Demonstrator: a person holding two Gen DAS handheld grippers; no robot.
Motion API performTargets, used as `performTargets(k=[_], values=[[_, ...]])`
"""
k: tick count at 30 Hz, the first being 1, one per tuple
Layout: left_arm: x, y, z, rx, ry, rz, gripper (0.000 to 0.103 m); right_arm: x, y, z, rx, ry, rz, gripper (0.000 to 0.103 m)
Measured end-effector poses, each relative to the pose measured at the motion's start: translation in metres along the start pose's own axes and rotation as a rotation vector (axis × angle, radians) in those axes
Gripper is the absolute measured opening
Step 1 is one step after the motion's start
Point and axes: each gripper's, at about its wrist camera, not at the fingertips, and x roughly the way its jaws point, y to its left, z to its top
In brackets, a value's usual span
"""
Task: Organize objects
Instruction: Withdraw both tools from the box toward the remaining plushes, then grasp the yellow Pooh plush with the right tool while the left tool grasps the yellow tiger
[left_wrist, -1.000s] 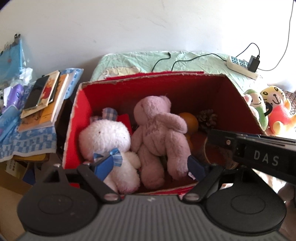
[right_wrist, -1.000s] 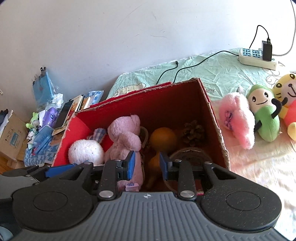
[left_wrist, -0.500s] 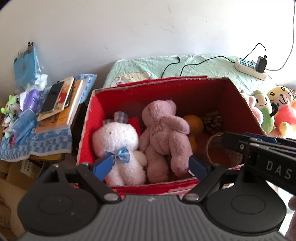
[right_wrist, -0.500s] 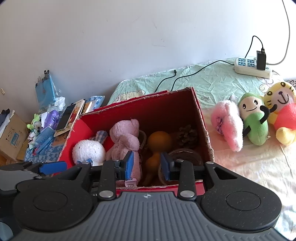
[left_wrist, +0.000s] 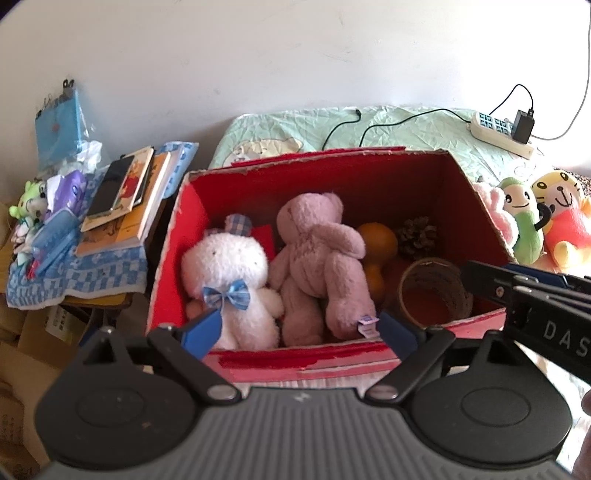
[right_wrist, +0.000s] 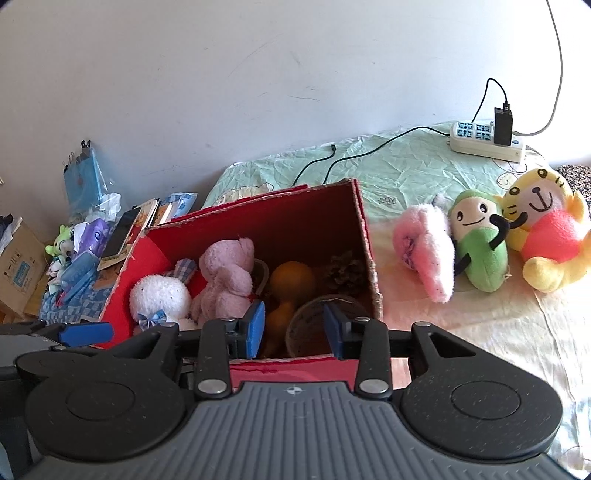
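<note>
A red cardboard box (left_wrist: 295, 360) (right_wrist: 295, 369) stands on the bed. It holds a white bunny plush (left_wrist: 229, 273) (right_wrist: 159, 295) with a blue bow, a mauve bear (left_wrist: 314, 258) (right_wrist: 225, 280), an orange gourd (left_wrist: 376, 240) (right_wrist: 291, 277), a pine cone (left_wrist: 417, 232) (right_wrist: 345, 273) and a tape roll (left_wrist: 436, 291) (right_wrist: 310, 328). My left gripper (left_wrist: 299, 330) hovers over the box's near wall, jaws opening, nothing between them. My right gripper (right_wrist: 294, 328) is open and empty above the near right corner.
A pink plush (right_wrist: 428, 251), a green plush (right_wrist: 480, 251) and a yellow tiger plush (right_wrist: 546, 236) lie on the bed to the box's right. A power strip (right_wrist: 484, 142) with cables sits behind. Stacked books (left_wrist: 125, 199) and clutter crowd the left side.
Both grippers have pulled back and up from the box, which now looks smaller and farther. The jaws of both have widened. The toys in the box lie as before.
</note>
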Motion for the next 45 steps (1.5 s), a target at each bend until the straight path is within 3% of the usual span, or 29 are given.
performTargets(k=[27,45], values=[[-0.022,-0.091,0.001,0.029,-0.009,0.053,0.094,-0.034,-0.089,-0.001,0.043,0.023,0.015,0.041],[-0.013,-0.196,0.019,0.129,-0.007,-0.023,0.094,-0.047,-0.194,0.002,0.179,0.04,-0.033,0.041]])
